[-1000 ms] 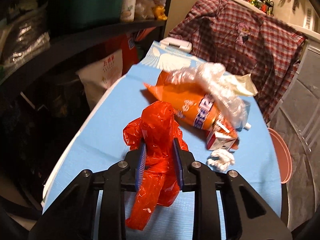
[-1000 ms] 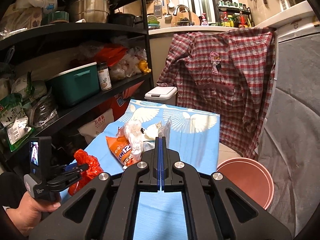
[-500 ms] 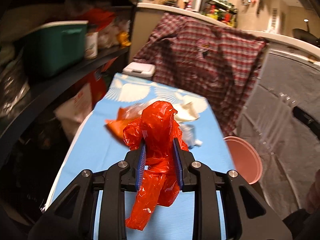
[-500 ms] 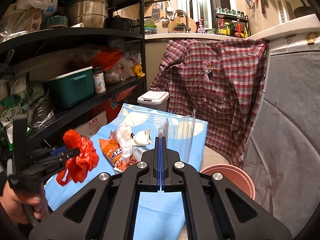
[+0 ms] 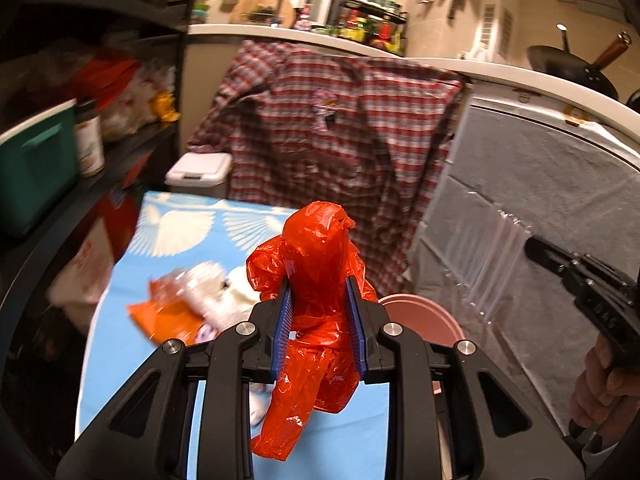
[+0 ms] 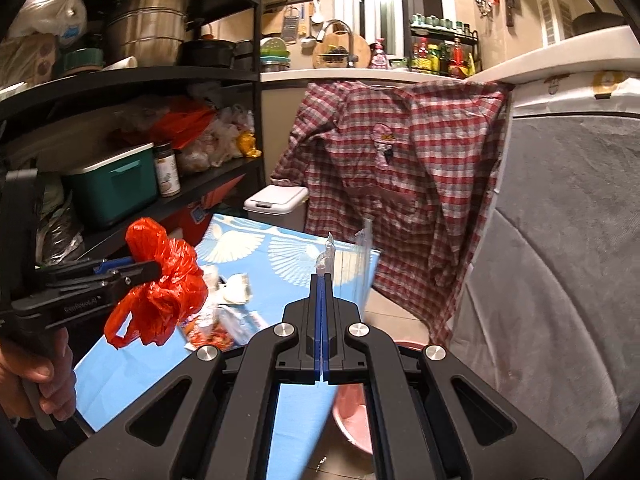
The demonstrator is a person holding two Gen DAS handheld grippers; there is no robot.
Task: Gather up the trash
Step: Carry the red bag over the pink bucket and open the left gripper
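Here, centre frame, the left gripper (image 5: 319, 312) pinches a crinkled, glossy red plastic bag (image 5: 316, 280) between ribbed blue pads, above the blue cloth-covered table (image 5: 120, 320). The right gripper (image 6: 321, 322) is clamped on thin clear plastic film (image 6: 362, 264), its edges hard to trace. A blurred orange wrapper (image 5: 168, 316) lies lower left; the pink bucket (image 5: 416, 316) is partly hidden.

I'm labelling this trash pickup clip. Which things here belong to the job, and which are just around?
Job:
- red plastic bag, clamped in the left gripper
- clear plastic wrapper, pinched in the right gripper
- orange snack packet
- pink bin

Just around:
- plaid shirt
- green cooler
- steel pot
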